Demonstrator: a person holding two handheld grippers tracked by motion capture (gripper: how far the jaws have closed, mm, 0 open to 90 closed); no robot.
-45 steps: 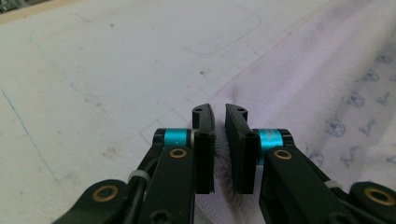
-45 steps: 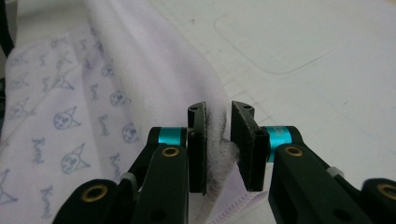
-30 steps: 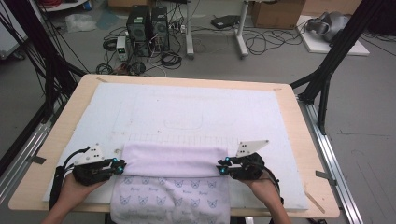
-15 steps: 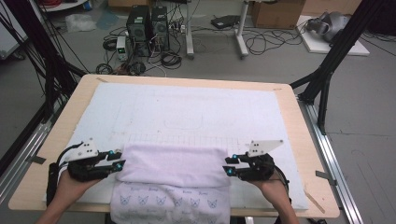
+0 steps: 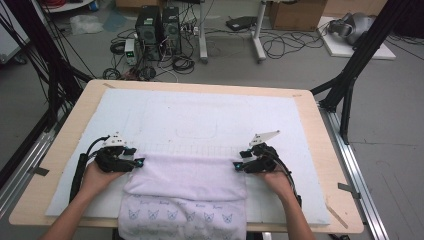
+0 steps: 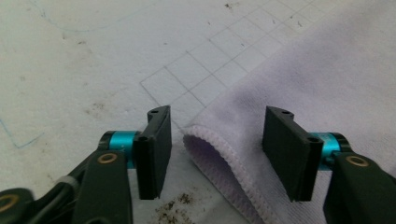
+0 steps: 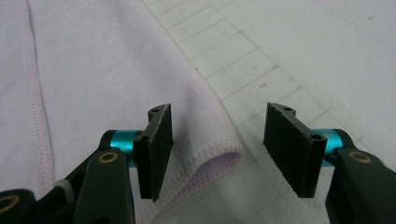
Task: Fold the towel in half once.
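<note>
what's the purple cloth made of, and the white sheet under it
The purple cloth looks like soft terry or microfibre: fuzzy matte nap, stitched hem at the folded corner. The white sheet seems a matte foam or felt-like mat, lightly pitted, with a drawn grid and dirt specks; which one is hard to tell.

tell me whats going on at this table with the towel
A person is folding a pale lilac towel on a white mat, with a tool in each hand. The far part of the towel lies doubled over, and its near end hangs over the table edge. The left tool and right tool sit at the two ends of the fold. Both have just been opening: each fold corner lies between the jaws, but the pads stand clear of the cloth, so the towel is let go.
</note>
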